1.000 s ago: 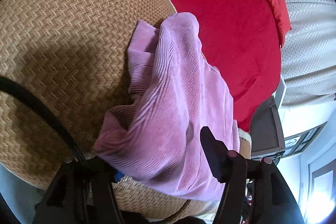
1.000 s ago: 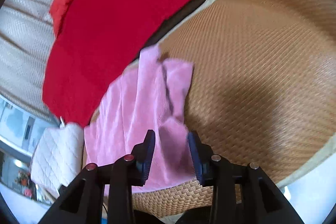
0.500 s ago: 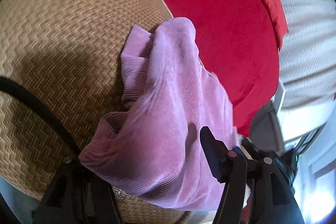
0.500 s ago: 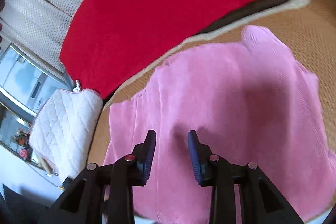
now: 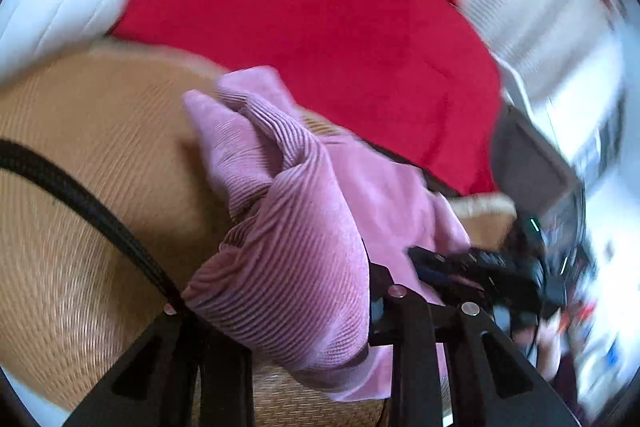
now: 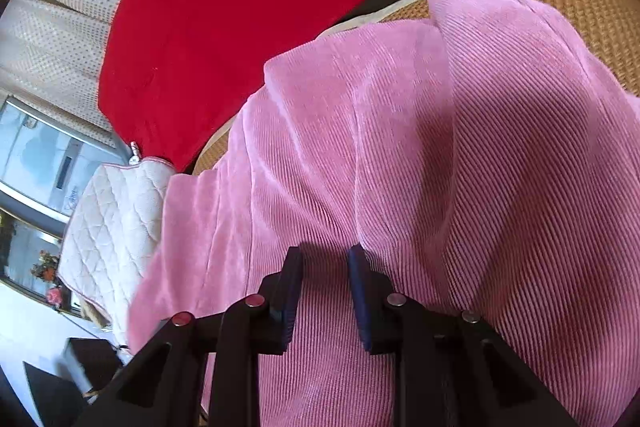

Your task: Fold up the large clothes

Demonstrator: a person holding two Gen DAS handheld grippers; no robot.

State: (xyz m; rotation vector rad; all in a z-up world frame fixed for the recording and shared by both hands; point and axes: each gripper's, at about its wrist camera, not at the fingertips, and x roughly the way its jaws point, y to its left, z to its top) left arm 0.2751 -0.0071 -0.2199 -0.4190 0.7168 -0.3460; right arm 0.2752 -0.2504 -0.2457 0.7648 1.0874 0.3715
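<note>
From the left wrist, the left gripper [image 5: 304,307] has just been closing, and a thick bunch of the pink ribbed garment [image 5: 288,259] sits between its jaws, pinched and lifted off the woven mat [image 5: 92,227]. The rest of the cloth trails toward the mat's far edge, where a red blanket [image 5: 304,27] begins. This view is smeared, so finer detail is lost.

From the right wrist, the right gripper [image 6: 324,291] has also been closing; its jaws stand narrowly apart just over the pink ribbed garment [image 6: 460,155], and I cannot tell whether they press any cloth yet. A quilted white cushion [image 6: 116,219] lies past the mat's near-left edge.

This looks like taking hold for a fold. Next, the right side likely needs a firm bite before both lift together.
</note>
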